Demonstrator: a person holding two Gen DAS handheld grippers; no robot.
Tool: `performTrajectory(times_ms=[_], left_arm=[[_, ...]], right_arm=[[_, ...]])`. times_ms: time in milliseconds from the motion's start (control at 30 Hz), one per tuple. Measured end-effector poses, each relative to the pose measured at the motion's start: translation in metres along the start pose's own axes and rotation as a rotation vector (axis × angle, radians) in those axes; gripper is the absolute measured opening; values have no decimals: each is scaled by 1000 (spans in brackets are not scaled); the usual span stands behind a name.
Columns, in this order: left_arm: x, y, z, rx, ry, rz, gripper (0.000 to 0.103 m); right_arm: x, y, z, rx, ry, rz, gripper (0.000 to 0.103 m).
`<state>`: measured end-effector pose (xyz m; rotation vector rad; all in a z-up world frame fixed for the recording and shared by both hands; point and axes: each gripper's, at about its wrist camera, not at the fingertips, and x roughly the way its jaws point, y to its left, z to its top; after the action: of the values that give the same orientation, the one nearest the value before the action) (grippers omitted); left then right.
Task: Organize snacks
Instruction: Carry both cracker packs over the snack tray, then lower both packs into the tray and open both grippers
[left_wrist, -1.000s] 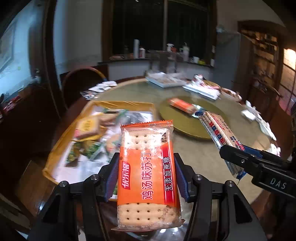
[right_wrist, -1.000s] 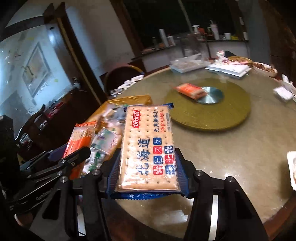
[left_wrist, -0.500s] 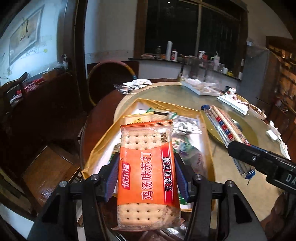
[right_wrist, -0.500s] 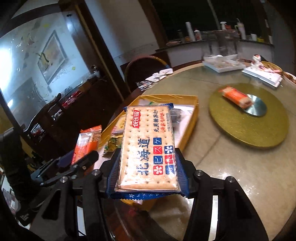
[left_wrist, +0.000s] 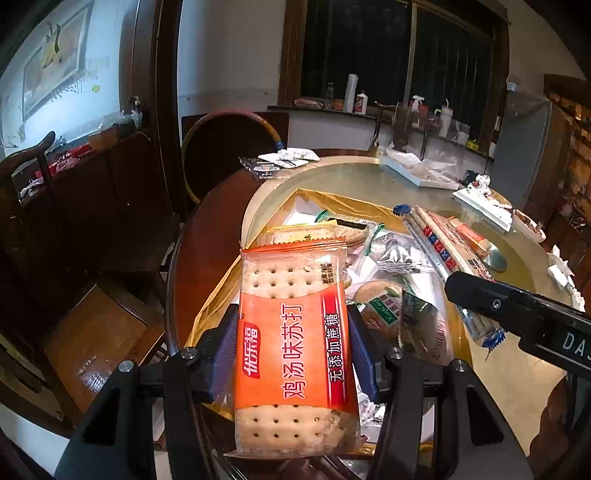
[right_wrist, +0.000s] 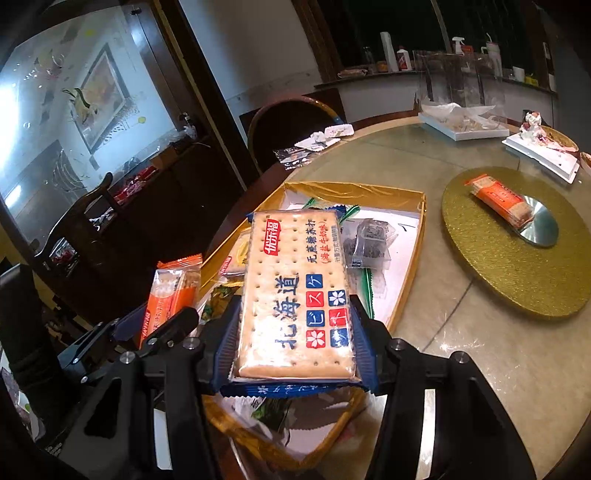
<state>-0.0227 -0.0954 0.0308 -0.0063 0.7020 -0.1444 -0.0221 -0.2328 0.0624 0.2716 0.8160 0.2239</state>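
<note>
My left gripper (left_wrist: 293, 350) is shut on an orange cracker pack (left_wrist: 293, 343), held flat above the near left corner of a gold tray (left_wrist: 343, 201). The right gripper (right_wrist: 295, 339) is shut on a blue-and-white cracker pack (right_wrist: 295, 291), which hangs over the same gold tray (right_wrist: 369, 190). In the left wrist view the blue-and-white pack (left_wrist: 450, 266) shows edge-on at the right. The orange pack (right_wrist: 170, 295) appears at the left of the right wrist view. The tray holds several loose snack packets (right_wrist: 371, 240).
A gold turntable (right_wrist: 498, 273) on the round table (right_wrist: 498, 369) carries another orange cracker pack (right_wrist: 500, 201). White trays (right_wrist: 461, 127) stand at the far side. A round-backed chair (left_wrist: 229, 155) and a dark sideboard (left_wrist: 85, 173) stand left of the table.
Both grippers have swung left with their packs, from over the turntable side to above the gold tray. The grips have not changed.
</note>
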Motion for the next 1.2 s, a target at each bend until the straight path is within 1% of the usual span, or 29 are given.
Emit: performTrajectory(times_ms=[400,600,800,900,1000,1033,1100,1133,1167,1200], left_arm=[[20,2,5,18,38,17,55],[31,-3,7,54,73,21,55],[39,-1,5,57,95,33,55],[44,0,4,61,110,35,56],[44,-2,2,74,104,46,56],[44,-3,2,79,105,48,57],[47,-3,2,82,118,41,66],[48,-2,1,77,129,30,76],[49,-1,1,69,137,14,80],[48,1,1,54,137,-3,80]], right_arm=[[28,1,12,8,25,-26,56],[40,0,13,-5,28,-71,56],[49,4,13,-26,43,-101,56],[51,6,12,-48,43,-135,56],[54,9,10,-52,51,-144,56],[55,8,9,-51,54,-144,56],[57,9,8,-55,61,-155,58],[58,10,8,-61,62,-163,58],[57,11,7,-67,62,-171,58],[53,13,7,-77,55,-180,58]])
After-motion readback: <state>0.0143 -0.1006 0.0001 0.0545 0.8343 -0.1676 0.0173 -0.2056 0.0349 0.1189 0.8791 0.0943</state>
